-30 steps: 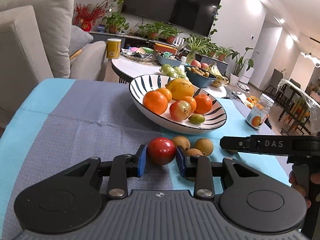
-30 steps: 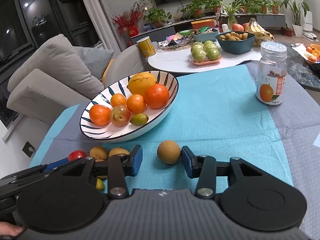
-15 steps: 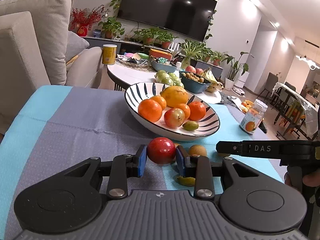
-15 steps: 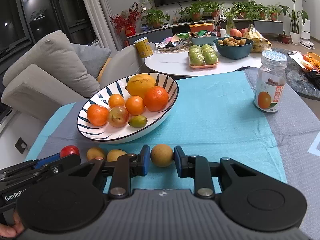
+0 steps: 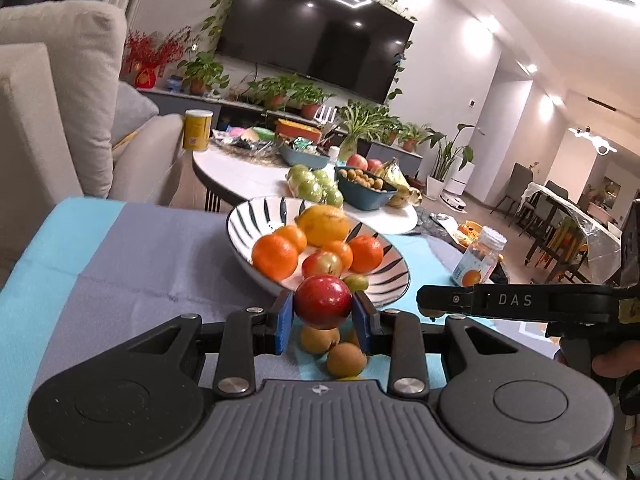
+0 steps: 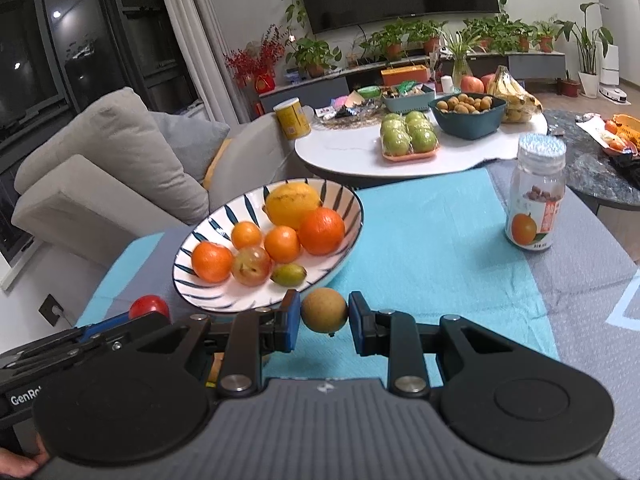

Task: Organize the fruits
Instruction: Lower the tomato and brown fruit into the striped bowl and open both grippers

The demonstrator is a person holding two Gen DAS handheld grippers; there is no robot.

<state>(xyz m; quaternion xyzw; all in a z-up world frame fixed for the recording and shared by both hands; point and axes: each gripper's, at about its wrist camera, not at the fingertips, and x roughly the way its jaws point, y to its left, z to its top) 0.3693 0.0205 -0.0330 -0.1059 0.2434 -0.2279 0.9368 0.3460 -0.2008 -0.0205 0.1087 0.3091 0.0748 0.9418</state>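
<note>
My left gripper (image 5: 323, 312) is shut on a red round fruit (image 5: 323, 306) and holds it above the cloth, near the front rim of the striped bowl (image 5: 256, 216). The red fruit also shows in the right wrist view (image 6: 149, 306). My right gripper (image 6: 324, 316) is shut on a small brown round fruit (image 6: 324, 310), lifted just in front of the bowl (image 6: 340, 200). The bowl holds oranges, a yellow citrus (image 6: 293, 204), a reddish apple and a small green fruit. Brown fruits (image 5: 346, 359) lie on the cloth below my left gripper.
A jar with an orange label (image 6: 536, 204) stands on the blue-grey cloth at the right. Behind is a white round table (image 6: 352, 160) with green apples, a blue bowl and bananas. A beige sofa (image 6: 108, 168) is at the left.
Both grippers have risen with their fruits off the cloth and moved toward the bowl. The right gripper closed on the brown fruit a second ago.
</note>
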